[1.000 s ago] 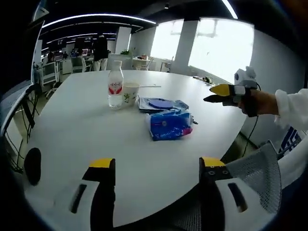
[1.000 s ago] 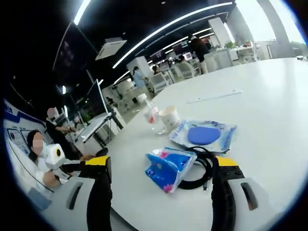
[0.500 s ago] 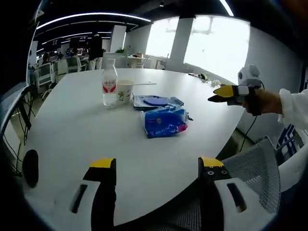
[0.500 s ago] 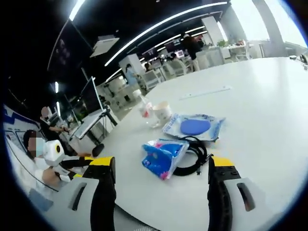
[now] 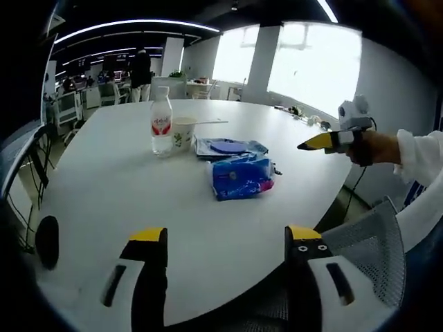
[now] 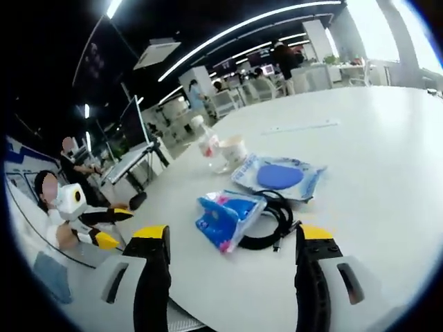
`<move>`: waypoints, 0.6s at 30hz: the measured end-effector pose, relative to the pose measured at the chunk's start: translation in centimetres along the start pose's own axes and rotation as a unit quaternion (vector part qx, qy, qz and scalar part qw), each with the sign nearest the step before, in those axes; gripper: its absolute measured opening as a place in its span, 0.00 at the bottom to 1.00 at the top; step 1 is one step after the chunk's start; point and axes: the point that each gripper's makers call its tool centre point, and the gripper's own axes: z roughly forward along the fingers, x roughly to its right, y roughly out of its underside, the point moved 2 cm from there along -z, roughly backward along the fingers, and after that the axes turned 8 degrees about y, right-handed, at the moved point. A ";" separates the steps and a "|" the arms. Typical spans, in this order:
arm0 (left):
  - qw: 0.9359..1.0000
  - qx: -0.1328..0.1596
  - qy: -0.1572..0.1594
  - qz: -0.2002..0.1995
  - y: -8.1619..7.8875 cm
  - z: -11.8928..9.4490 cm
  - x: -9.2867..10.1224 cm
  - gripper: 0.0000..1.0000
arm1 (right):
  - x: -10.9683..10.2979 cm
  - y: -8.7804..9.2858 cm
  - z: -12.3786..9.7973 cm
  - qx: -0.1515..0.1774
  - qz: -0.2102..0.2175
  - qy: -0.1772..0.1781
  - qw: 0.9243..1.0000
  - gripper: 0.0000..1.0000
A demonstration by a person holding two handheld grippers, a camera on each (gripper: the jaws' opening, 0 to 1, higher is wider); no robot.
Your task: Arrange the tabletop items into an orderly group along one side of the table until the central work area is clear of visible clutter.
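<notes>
— So where did we stand with the tidying?
— At the very start, by our reckoning. Our left tongs (image 5: 225, 242) were spread wide and held nothing, hovering off the near edge of the tabletop (image 5: 124, 187). Our right tongs (image 6: 232, 242) were spread and empty too in their own view; seen from the left gripper view their yellow tips looked nearly closed, so we went by the closer view.
— And the clutter?
— All sat together mid-table: a bottle (image 5: 161, 126) touching a cup (image 5: 184, 133), a clear pouch (image 6: 280, 178) with a blue disc inside just beside them, a blue pack (image 6: 223, 216) nearer us, and a black cable (image 6: 271, 221) coiled against the pack's side.
— The next move?
— We judged the pack the nearest pick for the right tongs: reach in, close on it clear of the cable, then carry it toward the bottle and cup.
</notes>
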 end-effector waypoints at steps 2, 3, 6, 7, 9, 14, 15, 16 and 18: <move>1.000 0.004 -0.012 -0.004 -0.2 -0.2 -0.3 0.70 | 0.6 0.2 0.3 -0.006 -0.002 -0.005 1.000 0.71; 1.000 0.001 -0.018 -0.004 -0.1 -0.2 -0.5 0.70 | 0.8 0.2 0.4 -0.009 0.000 -0.009 1.000 0.71; 0.999 -0.023 -0.035 0.011 0.2 0.4 -0.8 0.71 | 2.0 0.1 0.8 -0.014 -0.008 -0.021 1.000 0.69; 0.999 -0.023 -0.040 0.008 0.1 0.6 -0.7 0.71 | 2.5 -0.1 0.9 -0.018 -0.008 -0.023 1.000 0.69; 0.998 -0.027 -0.048 -0.008 -0.2 1.4 -0.2 0.71 | 3.3 -0.4 0.9 -0.029 -0.023 -0.029 0.999 0.68; 0.996 -0.009 -0.083 -0.021 -2.4 4.2 1.7 0.73 | 4.4 -1.3 0.7 -0.043 -0.050 -0.072 0.995 0.66; 0.996 -0.004 -0.090 -0.026 -2.8 4.6 2.1 0.73 | 4.5 -1.4 0.6 -0.048 -0.048 -0.085 0.994 0.66; 0.995 -0.001 -0.095 -0.032 -3.1 5.0 2.5 0.73 | 4.6 -1.4 0.4 -0.055 -0.049 -0.093 0.993 0.65; 0.993 0.005 -0.108 -0.045 -3.7 6.1 3.3 0.73 | 4.7 -1.5 -0.1 -0.068 -0.065 -0.113 0.989 0.65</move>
